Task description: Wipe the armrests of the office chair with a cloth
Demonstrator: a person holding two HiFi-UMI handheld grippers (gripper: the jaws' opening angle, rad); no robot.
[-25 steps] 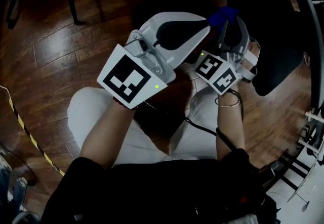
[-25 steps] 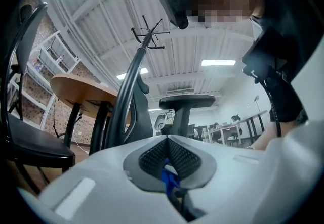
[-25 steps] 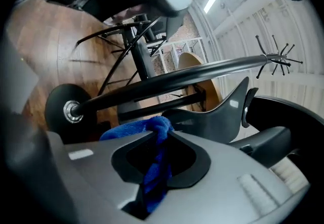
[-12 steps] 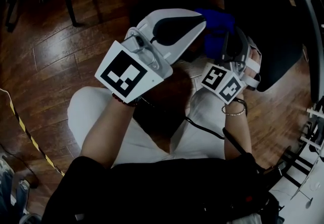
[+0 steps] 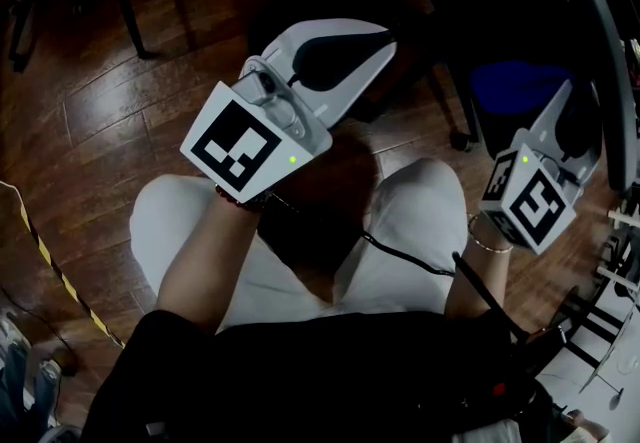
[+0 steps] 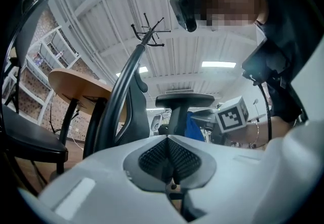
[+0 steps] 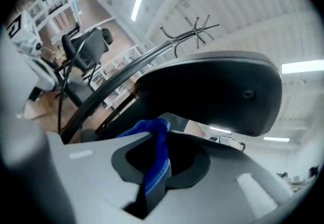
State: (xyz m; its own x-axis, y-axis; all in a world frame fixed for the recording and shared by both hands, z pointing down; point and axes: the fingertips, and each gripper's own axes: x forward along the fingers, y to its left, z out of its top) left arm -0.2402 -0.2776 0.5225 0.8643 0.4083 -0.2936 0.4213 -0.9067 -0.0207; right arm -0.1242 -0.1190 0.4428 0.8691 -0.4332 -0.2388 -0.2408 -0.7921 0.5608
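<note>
Right gripper [image 7: 156,139]: my fingers are clamped on a fold of the blue cloth [image 7: 158,162], held just below the dark armrest [image 7: 212,86]; contact cannot be told. Left gripper [image 6: 168,138]: fingers together, nothing between them. The cloth looks light, soft and limp, so I judge a pinch on a bunched fold best, loose fabric left free to wipe. The right gripper view shows that pinch; the head view shows only blue fabric beyond my fingers

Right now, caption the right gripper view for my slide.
Right claw pinches a blue cloth under the chair's dark armrest.
</note>
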